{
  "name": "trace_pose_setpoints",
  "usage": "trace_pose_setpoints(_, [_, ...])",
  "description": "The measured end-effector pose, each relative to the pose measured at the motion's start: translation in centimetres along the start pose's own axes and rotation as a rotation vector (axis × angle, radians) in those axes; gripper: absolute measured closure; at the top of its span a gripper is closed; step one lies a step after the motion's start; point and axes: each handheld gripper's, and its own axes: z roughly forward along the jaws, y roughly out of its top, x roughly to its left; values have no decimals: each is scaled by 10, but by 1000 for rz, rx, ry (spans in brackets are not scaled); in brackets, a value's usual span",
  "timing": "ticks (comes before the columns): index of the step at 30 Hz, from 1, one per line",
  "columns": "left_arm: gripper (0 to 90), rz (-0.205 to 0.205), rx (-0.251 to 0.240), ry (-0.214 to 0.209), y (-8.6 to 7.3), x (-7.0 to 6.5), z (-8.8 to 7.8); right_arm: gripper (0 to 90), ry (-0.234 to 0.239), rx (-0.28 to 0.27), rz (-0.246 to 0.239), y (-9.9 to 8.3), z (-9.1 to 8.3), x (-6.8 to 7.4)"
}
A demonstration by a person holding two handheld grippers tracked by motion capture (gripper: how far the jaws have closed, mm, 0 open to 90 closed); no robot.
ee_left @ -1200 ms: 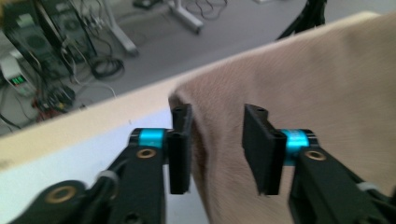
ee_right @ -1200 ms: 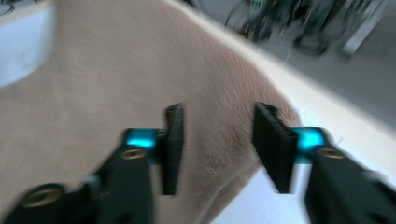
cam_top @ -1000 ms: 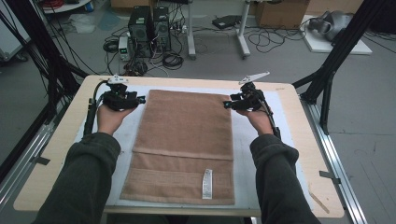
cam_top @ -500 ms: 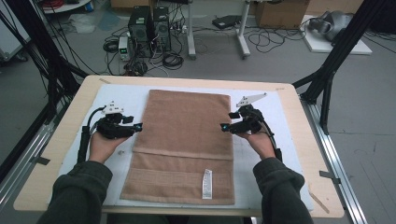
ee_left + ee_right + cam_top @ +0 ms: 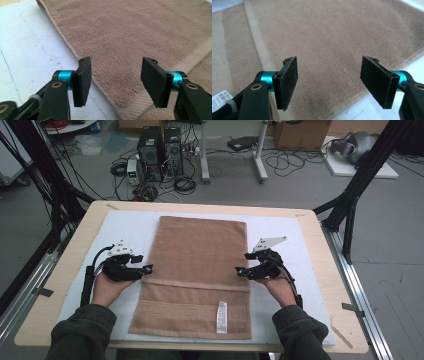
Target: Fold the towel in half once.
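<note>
1. Lying flat on the white padded mat (image 5: 280, 240) that covers the pale wooden table (image 5: 310, 227), the tan rectangular terry towel (image 5: 200, 265) runs lengthwise from the far side to the near edge, in the same place as in the earlier frames; its white care label (image 5: 221, 317) sits near the near right corner.
2. At the towel's left edge, the left gripper (image 5: 148, 268) has come nearer and lower than a second ago, when it was up by the far left corner. It now sits level with the woven band (image 5: 195, 283). Its jaws have just been opening and stand wide, holding nothing; in the left gripper view the towel's hem (image 5: 100, 86) runs below the gap.
3. At the right edge, the right gripper (image 5: 239, 270) has likewise moved from the far right corner toward the band. Its jaws have just been opening and stand wide apart, empty, over the towel's edge.
</note>
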Motion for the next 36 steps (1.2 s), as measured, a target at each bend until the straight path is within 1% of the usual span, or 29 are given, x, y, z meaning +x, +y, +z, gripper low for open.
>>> trace_pose_setpoints(2, [437,5,9,-7,-3,-1,1,303,8,-7,3,-3,0,3])
trace_pose_setpoints(4, [463,11,11,-15,-7,-4,1,317,10,0,-12,-6,0,6])
trace_pose_setpoints(6, [474,14,28,-24,-9,-5,3,334,15,-2,-13,-10,0,9])
trace_pose_setpoints(8, [510,23,24,-29,-11,-7,3,343,25,-3,-9,-14,1,12])
trace_pose_setpoints(9, [523,18,31,-35,-12,-7,4,362,26,-3,-17,-17,2,13])
trace_pose_setpoints(10, [532,19,35,-43,-14,-8,5,378,29,-5,-16,-19,2,14])
trace_pose_setpoints(11, [560,25,40,-50,-16,-9,6,392,34,0,-13,-22,3,15])
trace_pose_setpoints(12, [590,33,41,-52,-18,-10,7,407,37,9,-20,-24,4,16])
trace_pose_setpoints(13, [609,36,42,-57,-19,-11,8,418,37,33,-28,-25,5,16])
trace_pose_setpoints(15, [645,40,51,-65,-21,-13,10,456,52,46,-31,-25,7,18])
trace_pose_setpoints(16, [667,44,54,-62,-22,-13,11,483,54,53,-42,-25,8,19])
trace_pose_setpoints(17, [682,39,54,-64,-23,-12,12,496,53,56,-51,-24,9,19])
trace_pose_setpoints(18, [694,33,56,-68,-24,-11,14,502,56,65,-51,-24,11,19])
trace_pose_setpoints(20, [718,35,66,-71,-25,-11,16,545,70,87,-39,-26,15,18])
trace_pose_setpoints(22, [758,56,66,-61,-25,-13,17,607,72,119,-50,-28,21,19])
trace_pose_setpoints(23, [780,67,68,-58,-25,-14,18,633,69,120,-53,-29,23,19])
trace_pose_setpoints(25, [816,64,62,-57,-25,-14,18,731,65,96,-65,-31,23,20])
trace_pose_setpoints(26, [846,67,62,-58,-25,-14,19,767,67,71,-67,-34,24,19])
trace_pose_setpoints(27, [853,71,64,-56,-24,-15,19,806,78,57,-47,-36,23,18])
trace_pose_setpoints(28, [863,68,61,-53,-24,-15,19,824,89,47,-22,-37,23,16])
trace_pose_setpoints(29, [879,72,61,-49,-24,-15,18,834,92,40,-14,-38,23,15])
trace_pose_setpoints(32, [891,64,55,-51,-23,-14,16,851,83,37,-33,-35,21,16])
trace_pose_setpoints(34, [892,60,43,-51,-23,-14,14,853,92,21,-20,-34,18,14])
trace_pose_setpoints(36, [892,55,25,-54,-21,-14,10,853,96,8,-18,-33,14,14])
